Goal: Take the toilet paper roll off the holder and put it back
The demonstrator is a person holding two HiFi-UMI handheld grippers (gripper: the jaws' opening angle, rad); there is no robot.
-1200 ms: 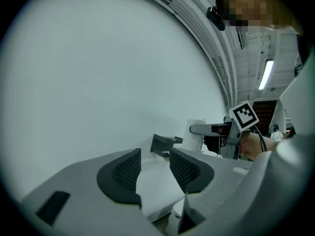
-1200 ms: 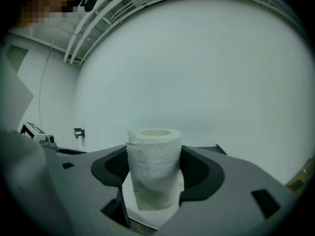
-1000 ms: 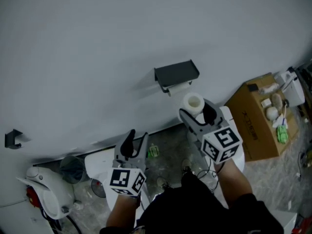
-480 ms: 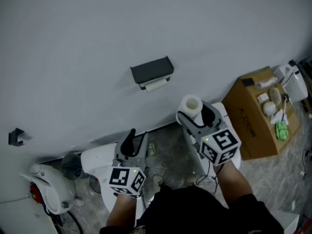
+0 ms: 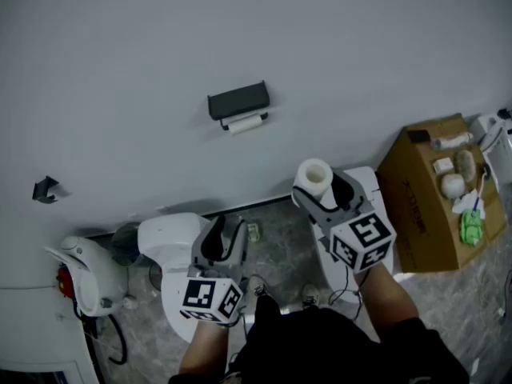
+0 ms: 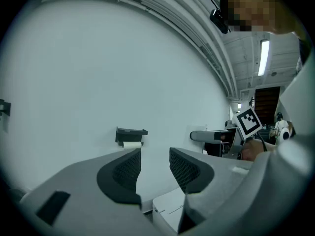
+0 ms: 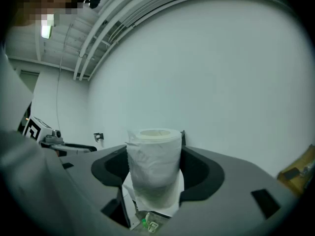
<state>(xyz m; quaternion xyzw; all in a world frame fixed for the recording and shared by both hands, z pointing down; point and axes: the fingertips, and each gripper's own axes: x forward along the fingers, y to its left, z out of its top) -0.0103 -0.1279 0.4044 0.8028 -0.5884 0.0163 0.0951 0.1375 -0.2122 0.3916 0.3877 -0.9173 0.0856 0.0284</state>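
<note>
Nearest me, the left gripper is smooth grey moulded plastic with black pads cross-hatched like mesh. Its jaws stand parted, with only bare wall showing through the gap. Beside it, the right gripper has its jaws spread wide and pressed against both sides of a white toilet paper roll. The roll is a soft cylinder with a crinkled outer sheet and a hollow core, held upright and clear of the mottled grey stone floor.

Lower left sits a glossy white rounded fixture. To the right is a brown cardboard box with small items on top. On the pale matt wall, well apart from the roll, hangs the dark grey box-shaped holder. A short white cylinder lies level just under it. Further left is a small black wall bracket.

Compared with a second ago, the holder sits further left and higher in the head view. It looks smaller and is farther from both grippers. The roll is gripped just as before.
</note>
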